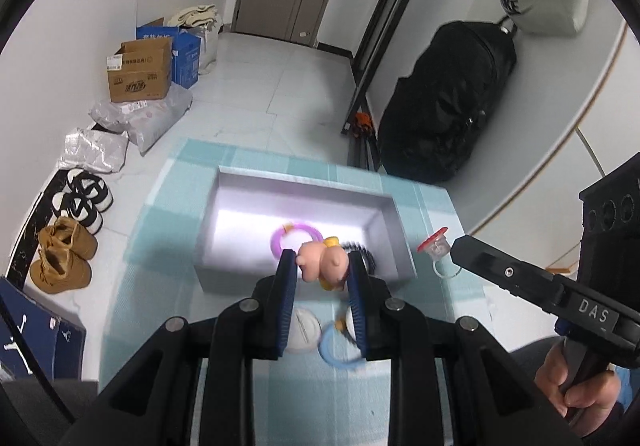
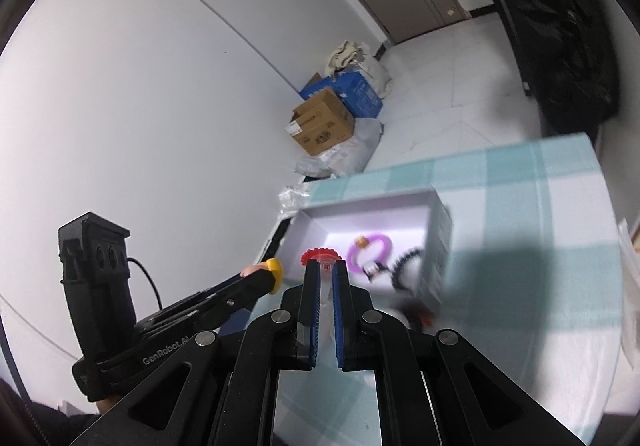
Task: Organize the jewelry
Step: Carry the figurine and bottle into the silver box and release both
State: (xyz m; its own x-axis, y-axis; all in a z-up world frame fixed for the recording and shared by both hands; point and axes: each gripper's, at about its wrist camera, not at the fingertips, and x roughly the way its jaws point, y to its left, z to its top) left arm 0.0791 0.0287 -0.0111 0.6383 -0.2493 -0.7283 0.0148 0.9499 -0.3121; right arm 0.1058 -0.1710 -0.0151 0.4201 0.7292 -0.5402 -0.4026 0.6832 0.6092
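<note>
My left gripper (image 1: pixel 321 261) is shut on a small pink pig charm (image 1: pixel 320 266) with yellow trim, held just above the near edge of an open white box (image 1: pixel 240 206). A purple bracelet (image 1: pixel 280 242) and a black spiky hair tie (image 1: pixel 362 246) lie inside the box. My right gripper (image 2: pixel 325 266) is shut on a clear ring with a red toothed top (image 2: pixel 320 256), near the box (image 2: pixel 312 222) and above the cloth. The left wrist view shows that ring (image 1: pixel 434 246) just right of the box, at the right gripper's tip (image 1: pixel 456 249).
A teal checked cloth (image 1: pixel 160 246) covers the table. A white round piece (image 1: pixel 304 330) and a light blue ring (image 1: pixel 332 350) lie on it under the left gripper. Shoes (image 1: pixel 64 258), cardboard boxes (image 1: pixel 140 70) and a black bag (image 1: pixel 444 102) are on the floor beyond.
</note>
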